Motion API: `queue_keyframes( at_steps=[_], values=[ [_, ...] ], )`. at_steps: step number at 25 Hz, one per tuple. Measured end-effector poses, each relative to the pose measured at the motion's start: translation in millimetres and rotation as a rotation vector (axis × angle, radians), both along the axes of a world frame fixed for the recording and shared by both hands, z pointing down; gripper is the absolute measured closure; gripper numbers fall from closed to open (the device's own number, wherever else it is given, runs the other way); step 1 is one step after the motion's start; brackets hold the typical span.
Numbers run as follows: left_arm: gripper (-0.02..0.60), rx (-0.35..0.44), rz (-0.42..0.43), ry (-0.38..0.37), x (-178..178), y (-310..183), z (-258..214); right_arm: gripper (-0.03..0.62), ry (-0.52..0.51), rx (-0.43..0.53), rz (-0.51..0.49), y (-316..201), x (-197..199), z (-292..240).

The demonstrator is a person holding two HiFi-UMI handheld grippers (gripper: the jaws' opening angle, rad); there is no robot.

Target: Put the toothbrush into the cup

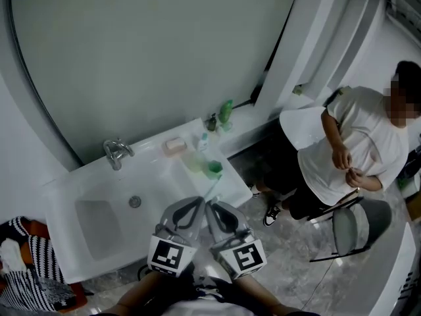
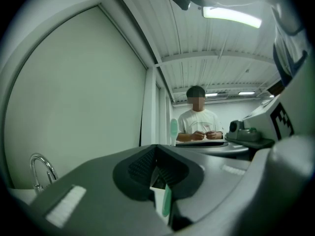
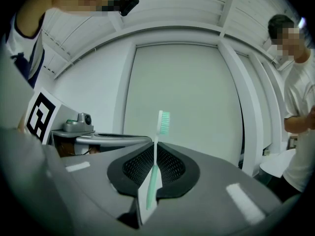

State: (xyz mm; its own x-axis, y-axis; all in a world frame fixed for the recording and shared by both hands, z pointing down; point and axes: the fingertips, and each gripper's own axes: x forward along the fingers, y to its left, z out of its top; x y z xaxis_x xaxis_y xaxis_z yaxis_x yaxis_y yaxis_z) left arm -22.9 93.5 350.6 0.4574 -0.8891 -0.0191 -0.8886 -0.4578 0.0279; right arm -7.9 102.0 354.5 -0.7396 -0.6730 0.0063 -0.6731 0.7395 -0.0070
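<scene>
My right gripper (image 3: 155,150) is shut on a white and green toothbrush (image 3: 156,167), whose bristle head stands up and forward past the jaws. In the head view both grippers sit side by side over the sink's front right rim, the left gripper (image 1: 197,203) close beside the right gripper (image 1: 212,207), with the toothbrush (image 1: 212,189) reaching toward a green cup (image 1: 214,170) on the sink ledge. My left gripper (image 2: 156,149) is shut. A white and green sliver shows low in its slot; what it is I cannot tell. The brush head (image 2: 173,131) rises just beyond its tips.
The white sink (image 1: 92,196) has a chrome faucet (image 1: 115,151) and a soap dish (image 1: 174,145) at the back. Bottles (image 1: 225,111) stand on the ledge by the mirror wall. A seated person (image 1: 355,150) and a chair (image 1: 358,226) are at the right, and a striped bag (image 1: 26,268) lies at the lower left.
</scene>
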Motion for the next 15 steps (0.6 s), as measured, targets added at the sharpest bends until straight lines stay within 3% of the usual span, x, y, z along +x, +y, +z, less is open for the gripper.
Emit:
queue_keyframes(
  at_steps=[7,15],
  values=[
    [0.581,0.005,0.060,-0.025,-18,-31,6,0.577,0.001,-0.005,0.040,-32,-18,2],
    [0.581,-0.034,0.081,0.010,-32,-52,18,0.577,0.037,-0.011,0.049,-54,-32,11]
  ],
)
